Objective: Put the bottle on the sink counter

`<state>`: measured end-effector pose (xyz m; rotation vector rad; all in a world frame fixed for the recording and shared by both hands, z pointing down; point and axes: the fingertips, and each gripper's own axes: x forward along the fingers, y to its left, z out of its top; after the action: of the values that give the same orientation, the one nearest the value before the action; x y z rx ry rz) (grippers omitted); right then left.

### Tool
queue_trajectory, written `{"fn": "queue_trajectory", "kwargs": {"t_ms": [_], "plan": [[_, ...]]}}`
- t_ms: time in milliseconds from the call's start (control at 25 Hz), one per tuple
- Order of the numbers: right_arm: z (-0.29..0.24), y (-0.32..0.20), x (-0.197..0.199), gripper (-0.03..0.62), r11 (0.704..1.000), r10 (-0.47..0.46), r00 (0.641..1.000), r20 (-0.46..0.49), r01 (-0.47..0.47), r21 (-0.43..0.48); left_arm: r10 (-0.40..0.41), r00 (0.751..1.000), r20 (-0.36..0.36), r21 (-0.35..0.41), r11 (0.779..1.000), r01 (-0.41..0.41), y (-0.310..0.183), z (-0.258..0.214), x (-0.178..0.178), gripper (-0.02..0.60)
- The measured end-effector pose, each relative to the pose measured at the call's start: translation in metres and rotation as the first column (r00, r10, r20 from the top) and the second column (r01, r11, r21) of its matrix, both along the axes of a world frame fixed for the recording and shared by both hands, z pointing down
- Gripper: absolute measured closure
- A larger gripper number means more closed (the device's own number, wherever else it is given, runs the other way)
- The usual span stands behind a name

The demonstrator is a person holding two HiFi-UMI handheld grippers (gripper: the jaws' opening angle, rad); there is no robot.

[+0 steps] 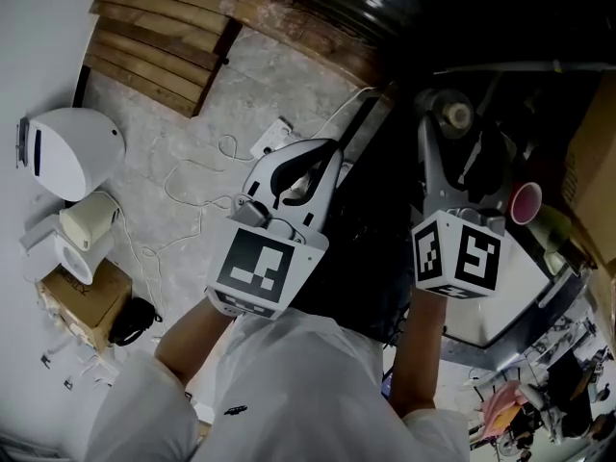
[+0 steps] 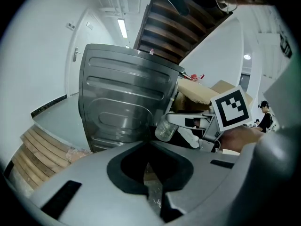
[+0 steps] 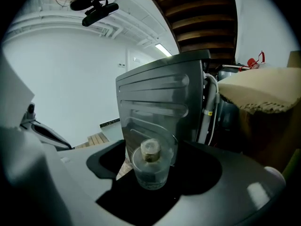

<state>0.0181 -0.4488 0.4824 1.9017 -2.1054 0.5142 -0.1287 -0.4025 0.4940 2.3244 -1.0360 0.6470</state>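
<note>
A small clear bottle [image 3: 150,167] with a tan cap sits upright between the jaws of my right gripper [image 3: 151,180], which is shut on it. In the head view the bottle's cap [image 1: 457,115] shows at the far end of the right gripper [image 1: 454,133], above its marker cube. The left gripper view shows the same bottle [image 2: 165,129] held off to the right. My left gripper [image 2: 151,185] has its jaws closed together with nothing between them; in the head view the left gripper [image 1: 332,154] points up over the floor. A ribbed stainless-steel body [image 2: 123,102] stands just ahead of both grippers.
A white rounded appliance [image 1: 69,152], a cardboard box [image 1: 85,298] and white cables [image 1: 197,186] lie on the stone floor at left. Wooden slats [image 1: 159,41] are at top left. A pink cup [image 1: 525,203] and a white surface [image 1: 525,287] are at right, with clutter below.
</note>
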Motion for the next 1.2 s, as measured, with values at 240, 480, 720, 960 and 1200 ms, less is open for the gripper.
{"fn": "queue_trajectory", "kwargs": {"t_ms": [240,480,720,960,1200], "plan": [[-0.022,0.018,0.008,0.241,1.000,-0.010,1.000,-0.007,0.010,0.017,0.008,1.000,0.000,0.034,0.999,-0.008,0.013,-0.019,0.001,0.575],[-0.046,0.044,0.014,0.286,0.999,-0.031,0.999,-0.018,0.031,0.031,0.004,1.000,-0.007,0.066,0.998,-0.004,0.030,-0.046,0.002,0.575],[-0.070,0.075,0.020,0.416,0.998,-0.046,0.999,-0.016,0.047,0.052,-0.004,1.000,0.003,0.101,0.995,0.003,0.053,-0.070,-0.001,0.575],[-0.091,0.106,0.033,0.491,0.996,-0.042,0.999,-0.023,0.043,0.075,-0.029,1.000,0.003,0.154,0.988,0.028,0.073,-0.098,-0.004,0.575],[-0.109,0.140,0.040,0.536,0.994,-0.076,0.997,-0.019,0.077,0.073,-0.098,0.995,-0.003,0.169,0.981,0.097,0.102,-0.119,-0.009,0.575]]}}
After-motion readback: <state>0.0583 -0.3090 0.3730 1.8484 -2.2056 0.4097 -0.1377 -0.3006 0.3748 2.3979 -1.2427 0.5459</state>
